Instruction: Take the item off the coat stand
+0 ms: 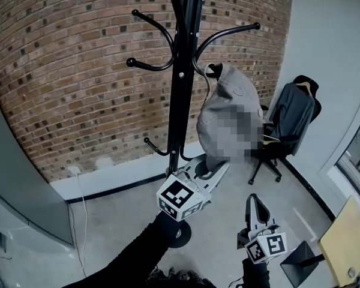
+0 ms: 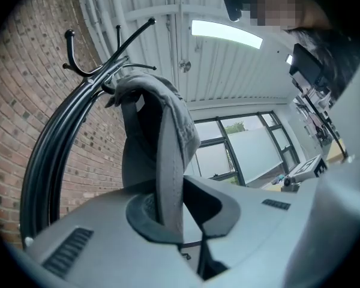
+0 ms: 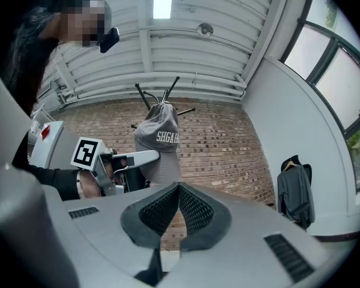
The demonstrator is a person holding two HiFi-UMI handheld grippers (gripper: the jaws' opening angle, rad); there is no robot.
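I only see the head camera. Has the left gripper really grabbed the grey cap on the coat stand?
Observer: Yes. The left gripper view shows the left gripper with its jaws pressed on the brim of the cap.
Operator: What about the other gripper?
Observer: In the right gripper view, the right gripper has its jaws together with nothing between them.
Operator: Does the cap have writing? It looks fuzzy to me.
Observer: Yes. The right gripper view shows white letters on its front, starting SHGA. The rest curves out of sight.
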